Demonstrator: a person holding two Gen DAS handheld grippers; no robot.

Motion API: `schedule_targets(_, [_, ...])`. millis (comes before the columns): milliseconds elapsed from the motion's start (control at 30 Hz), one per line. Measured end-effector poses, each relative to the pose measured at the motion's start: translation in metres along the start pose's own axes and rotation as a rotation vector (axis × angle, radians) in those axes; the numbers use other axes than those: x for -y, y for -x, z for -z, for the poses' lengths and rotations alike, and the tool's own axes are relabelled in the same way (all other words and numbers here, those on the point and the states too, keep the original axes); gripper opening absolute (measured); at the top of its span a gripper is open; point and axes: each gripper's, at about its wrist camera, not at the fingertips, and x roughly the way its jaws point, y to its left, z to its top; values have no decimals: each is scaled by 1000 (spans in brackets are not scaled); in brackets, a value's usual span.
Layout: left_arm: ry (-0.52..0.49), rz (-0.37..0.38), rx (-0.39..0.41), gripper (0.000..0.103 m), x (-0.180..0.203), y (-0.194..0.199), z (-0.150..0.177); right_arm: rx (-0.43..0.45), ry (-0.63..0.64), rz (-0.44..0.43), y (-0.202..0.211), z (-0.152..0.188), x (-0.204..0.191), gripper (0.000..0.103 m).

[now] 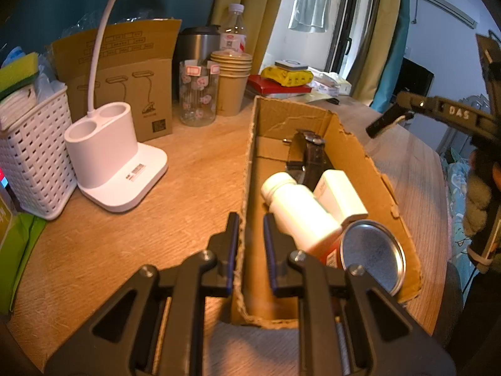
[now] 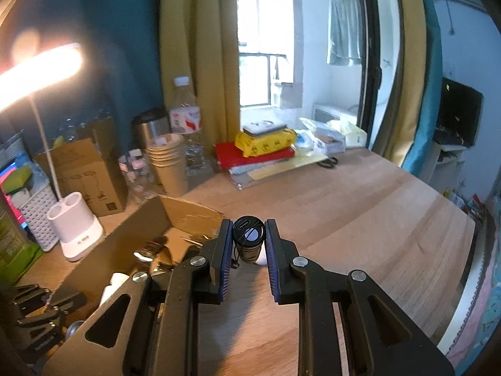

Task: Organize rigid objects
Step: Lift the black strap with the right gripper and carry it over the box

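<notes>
An open cardboard box (image 1: 353, 144) lies on the wooden table. It holds a white bottle (image 1: 297, 206), a white carton (image 1: 339, 194), a can with a metal end (image 1: 371, 253) and a watch (image 1: 310, 150). My left gripper (image 1: 250, 222) straddles the box's left wall, its jaws narrowly apart on either side of the cardboard. My right gripper (image 2: 249, 228) is shut on a small black cylinder (image 2: 249, 239) with a cord, held above the table just right of the box (image 2: 137, 235). The right gripper also shows in the left wrist view (image 1: 388, 119), over the box's right side.
A white lamp base (image 1: 112, 156), white basket (image 1: 31, 156), cardboard carton (image 1: 125, 72), glass jar (image 1: 197, 94), paper cups (image 1: 231, 81), steel mug and water bottle stand at the back left. Books and yellow packets (image 2: 266, 144) lie at the back. Scissors (image 2: 327, 162) lie beyond.
</notes>
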Motion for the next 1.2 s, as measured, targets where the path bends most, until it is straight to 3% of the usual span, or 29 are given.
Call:
schedule_targets(733, [-1,0,0,17,0,0,0,62,152,-101,19,-23,-75,22])
schedule_targets(967, [-1,0,0,17,1,0,0,42,183,-121,1,-29,-92,22])
schedule_targets(1200, [-1,0,0,17,1,0,0,-32,199,-129,-34,-15,-103,22])
